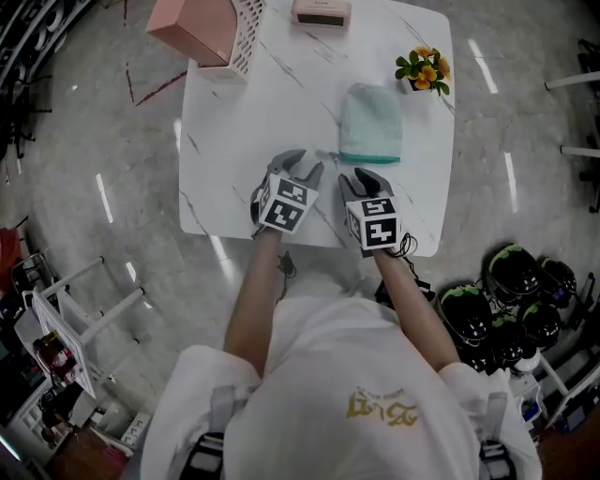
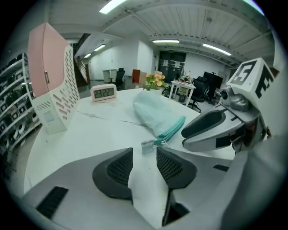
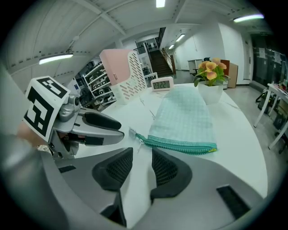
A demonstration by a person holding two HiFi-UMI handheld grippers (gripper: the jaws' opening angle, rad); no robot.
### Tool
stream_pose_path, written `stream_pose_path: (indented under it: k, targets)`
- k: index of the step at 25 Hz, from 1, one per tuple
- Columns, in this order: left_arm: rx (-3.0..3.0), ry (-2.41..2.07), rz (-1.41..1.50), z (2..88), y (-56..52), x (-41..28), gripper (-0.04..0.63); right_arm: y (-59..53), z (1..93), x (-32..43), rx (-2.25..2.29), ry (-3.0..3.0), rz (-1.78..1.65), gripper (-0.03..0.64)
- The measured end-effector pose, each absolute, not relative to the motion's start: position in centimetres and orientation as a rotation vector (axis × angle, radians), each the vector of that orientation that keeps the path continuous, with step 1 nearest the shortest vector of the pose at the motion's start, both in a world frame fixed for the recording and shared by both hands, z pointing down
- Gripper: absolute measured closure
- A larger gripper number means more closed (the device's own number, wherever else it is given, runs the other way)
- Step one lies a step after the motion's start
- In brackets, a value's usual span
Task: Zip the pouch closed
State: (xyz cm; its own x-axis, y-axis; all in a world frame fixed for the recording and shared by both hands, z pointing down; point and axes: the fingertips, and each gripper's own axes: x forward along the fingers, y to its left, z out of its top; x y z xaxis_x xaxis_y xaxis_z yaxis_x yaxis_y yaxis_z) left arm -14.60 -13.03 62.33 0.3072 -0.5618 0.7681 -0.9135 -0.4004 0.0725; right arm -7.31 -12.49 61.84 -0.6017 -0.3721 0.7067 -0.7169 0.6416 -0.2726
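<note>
The left gripper (image 1: 304, 169) and right gripper (image 1: 364, 177), jaws partly open and empty, hover beside a teal-zipped pouch (image 1: 370, 122) on the marble surface (image 1: 272, 103).

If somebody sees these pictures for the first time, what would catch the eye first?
A mint-green pouch lies flat on the white marble table, its teal zipper along the near edge. Just in front of it are the left gripper and the right gripper, both open and empty. Orange flowers stand at the far right corner, a pink box at the far left.
</note>
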Motion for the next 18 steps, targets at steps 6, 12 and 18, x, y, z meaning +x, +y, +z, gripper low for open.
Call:
stream_pose_path:
  k: [6,12,18]
  targets:
    - [2.189,-1.189,1.017,62.6,-14.4,-14.0,0.408,-12.9,62.6,-8.8,0.831,-2.237,0.733,0.482]
    - [2.299,-1.064,1.072,62.9,-14.6,-13.0,0.402,-12.8,63.3,-9.5,0.827,-2.221,0.745,0.495]
    - [2.372,-0.933,1.140,63.6,-14.7,-11.9,0.396,-13.1,63.8,-9.7,0.838,-2.218,0.740,0.505]
